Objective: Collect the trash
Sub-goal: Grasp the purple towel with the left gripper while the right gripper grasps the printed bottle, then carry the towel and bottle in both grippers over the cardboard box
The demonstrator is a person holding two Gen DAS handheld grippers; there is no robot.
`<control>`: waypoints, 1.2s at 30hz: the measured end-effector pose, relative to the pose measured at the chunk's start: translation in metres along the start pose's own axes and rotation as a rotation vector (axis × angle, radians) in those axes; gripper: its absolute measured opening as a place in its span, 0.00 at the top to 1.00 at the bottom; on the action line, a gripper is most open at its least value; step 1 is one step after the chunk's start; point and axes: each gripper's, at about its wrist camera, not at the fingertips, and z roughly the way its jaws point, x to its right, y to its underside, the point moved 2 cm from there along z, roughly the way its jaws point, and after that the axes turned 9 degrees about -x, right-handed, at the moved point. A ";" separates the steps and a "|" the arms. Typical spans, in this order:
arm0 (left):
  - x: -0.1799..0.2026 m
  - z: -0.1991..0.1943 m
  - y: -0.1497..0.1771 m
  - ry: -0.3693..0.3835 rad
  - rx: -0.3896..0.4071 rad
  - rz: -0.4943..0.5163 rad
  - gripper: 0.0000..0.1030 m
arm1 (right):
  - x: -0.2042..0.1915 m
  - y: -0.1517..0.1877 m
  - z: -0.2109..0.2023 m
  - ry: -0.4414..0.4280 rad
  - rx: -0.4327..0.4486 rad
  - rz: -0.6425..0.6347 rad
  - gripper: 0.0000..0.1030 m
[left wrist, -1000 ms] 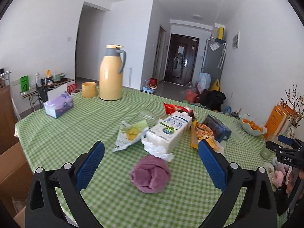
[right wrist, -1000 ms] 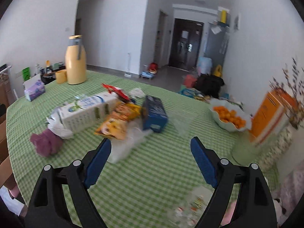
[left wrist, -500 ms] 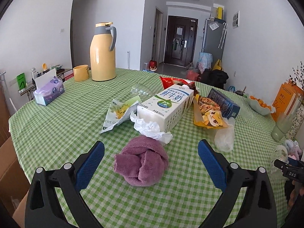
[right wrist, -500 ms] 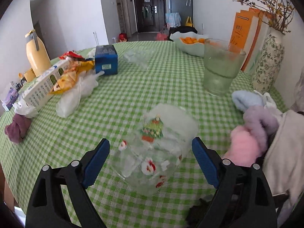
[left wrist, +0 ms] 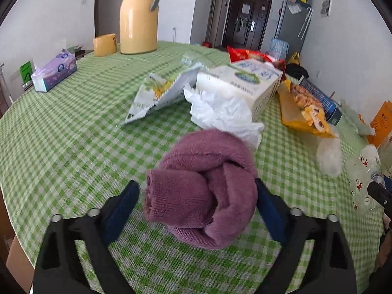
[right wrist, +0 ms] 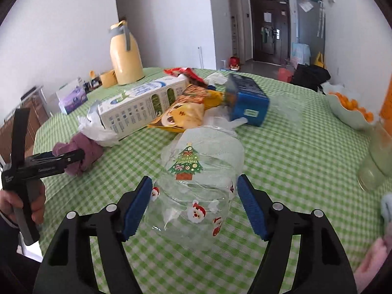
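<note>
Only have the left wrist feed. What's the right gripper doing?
Observer: The right gripper straddles a clear Christmas-print bag. Its jaws are closing, with the bag between them.
Operator: Any non-trash past that bag?
Observer: Yes, a pale green bowl of oranges at the table's far right, apart from the bag.
Operator: How does my left gripper look side-on?
Observer: The left gripper has its fingers alongside the rolled purple cloth, which lies on the tablecloth. Its jaws are closing, with the cloth between them.
</note>
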 end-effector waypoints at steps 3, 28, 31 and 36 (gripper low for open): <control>0.007 -0.009 0.005 0.035 0.009 0.025 0.57 | -0.006 0.003 0.010 0.028 -0.027 -0.004 0.33; -0.045 -0.169 0.028 0.132 0.274 -0.026 0.63 | -0.052 -0.014 -0.053 0.030 0.109 -0.034 0.39; -0.070 -0.175 0.033 0.088 0.281 -0.071 0.63 | -0.084 -0.027 -0.047 -0.021 0.104 -0.101 0.39; -0.138 -0.195 0.060 -0.019 0.304 -0.192 0.63 | -0.172 -0.060 -0.018 -0.155 0.082 -0.271 0.39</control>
